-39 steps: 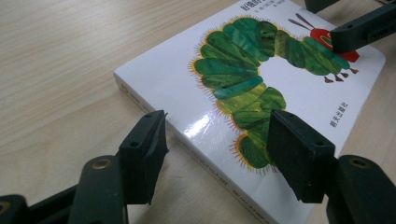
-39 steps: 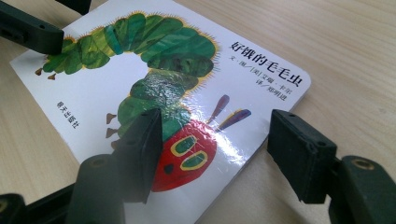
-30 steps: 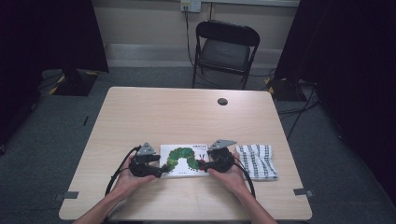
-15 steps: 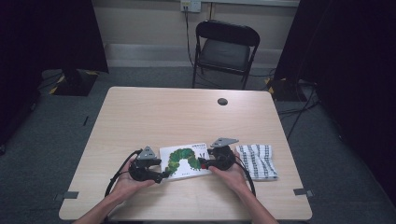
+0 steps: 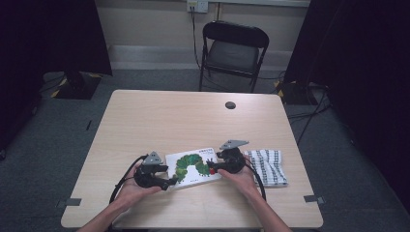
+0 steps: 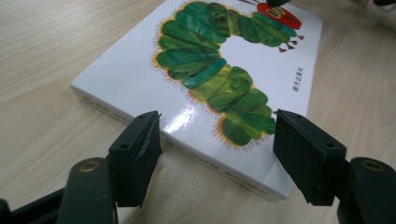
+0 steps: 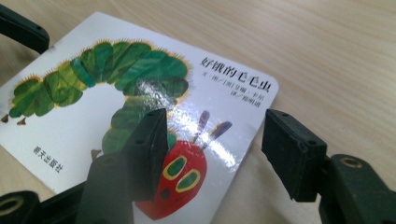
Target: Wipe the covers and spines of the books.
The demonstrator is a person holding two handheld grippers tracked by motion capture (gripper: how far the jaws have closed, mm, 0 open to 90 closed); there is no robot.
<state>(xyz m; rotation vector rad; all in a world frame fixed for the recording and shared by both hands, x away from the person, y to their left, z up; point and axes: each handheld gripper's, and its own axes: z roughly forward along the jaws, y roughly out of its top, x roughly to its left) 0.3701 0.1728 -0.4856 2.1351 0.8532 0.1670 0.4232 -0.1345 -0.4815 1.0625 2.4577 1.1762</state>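
Near table's front edge: caterpillar book [image 5: 193, 167] lying flat on pale wood table [image 5: 193, 121]
Left gripper [image 5: 170, 182]: jaws spread, at book's left end
Right gripper [image 5: 211, 168]: jaws apart over book's right end, nothing pinched
Right of book: striped cloth [image 5: 269, 166]
Behind table: black folding chair [image 5: 231, 53], grey carpet

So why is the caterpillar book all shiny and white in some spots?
That is glare: in the right gripper view a lamp reflects off the glossy book cover just above the red caterpillar face; in the left gripper view a similar bright patch sits at the cover's near edge. The high view is softer, with dark corners around the table, so the book's small print blurs there.
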